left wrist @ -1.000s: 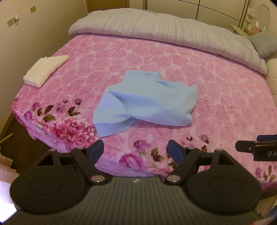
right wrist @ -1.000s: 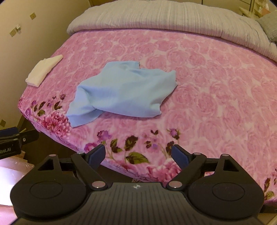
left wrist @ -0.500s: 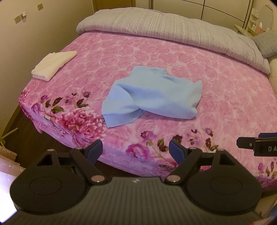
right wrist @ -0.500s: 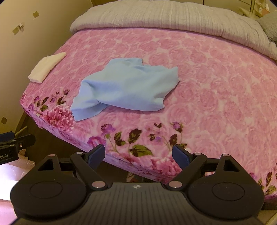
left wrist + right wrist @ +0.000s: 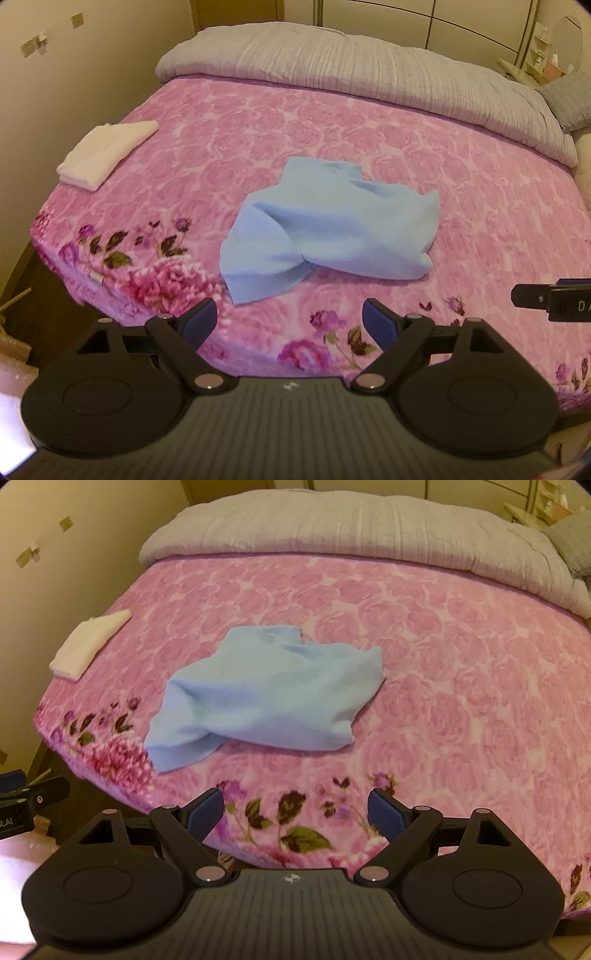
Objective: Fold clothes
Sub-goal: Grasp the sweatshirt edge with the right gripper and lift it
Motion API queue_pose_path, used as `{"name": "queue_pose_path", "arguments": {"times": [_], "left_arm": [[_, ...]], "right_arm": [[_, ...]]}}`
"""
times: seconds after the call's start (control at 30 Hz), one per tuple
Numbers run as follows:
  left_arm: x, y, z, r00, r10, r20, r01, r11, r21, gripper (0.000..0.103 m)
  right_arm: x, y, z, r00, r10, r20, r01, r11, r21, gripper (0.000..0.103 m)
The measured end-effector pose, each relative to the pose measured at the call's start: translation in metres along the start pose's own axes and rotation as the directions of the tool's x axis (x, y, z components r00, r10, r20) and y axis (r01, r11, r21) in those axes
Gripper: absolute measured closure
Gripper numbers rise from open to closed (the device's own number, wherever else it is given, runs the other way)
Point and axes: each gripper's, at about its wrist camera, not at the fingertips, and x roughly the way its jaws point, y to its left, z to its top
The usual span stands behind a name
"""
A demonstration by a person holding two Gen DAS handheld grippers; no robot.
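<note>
One blue cloth (image 5: 332, 221), one folded white cloth (image 5: 105, 153), one bed (image 5: 480, 184), one duvet (image 5: 369, 70), two hand-held grippers: left (image 5: 289, 321), right (image 5: 295, 810).

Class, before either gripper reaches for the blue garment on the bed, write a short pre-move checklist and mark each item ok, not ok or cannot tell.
1. Left gripper open, holding nothing: ok.
2. Right gripper open, holding nothing: ok.
3. Blue garment lies wholly on the pink blanket, nothing on top: ok.
4. Blue garment spread flat for folding: not ok, crumpled and overlapping itself.
5. Folded white cloth apart from the blue garment: ok.
6. Which part is sleeve or collar: cannot tell.
</note>
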Motion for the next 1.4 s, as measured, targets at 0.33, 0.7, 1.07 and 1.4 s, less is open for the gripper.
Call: {"name": "queue_pose_path", "arguments": {"times": [0.33,0.7,1.07,1.4], "left_arm": [[0.088,0.084,0.086,0.994,-0.097,-0.054,0.1,0.993,0.057,0.019],[0.217,0.194,0.143,0.964,-0.15,-0.222,0.167,0.984,0.06,0.02],[0.31,0.249,0.111,0.921,-0.185,-0.342,0.178,0.983,-0.052,0.02],[0.34,0.234,0.101,0.9,-0.239,-0.365,0.235,0.97,-0.057,0.021]], "right_arm": [[0.077,0.023,0.052,0.994,-0.095,-0.061,0.103,0.984,0.148,0.015],[0.189,0.104,0.077,0.952,-0.204,-0.227,0.241,0.958,0.153,0.03],[0.304,0.198,0.09,0.985,-0.047,-0.164,0.033,0.996,-0.087,0.031],[0.303,0.148,0.066,0.974,-0.201,-0.104,0.203,0.979,0.014,0.103]]}}
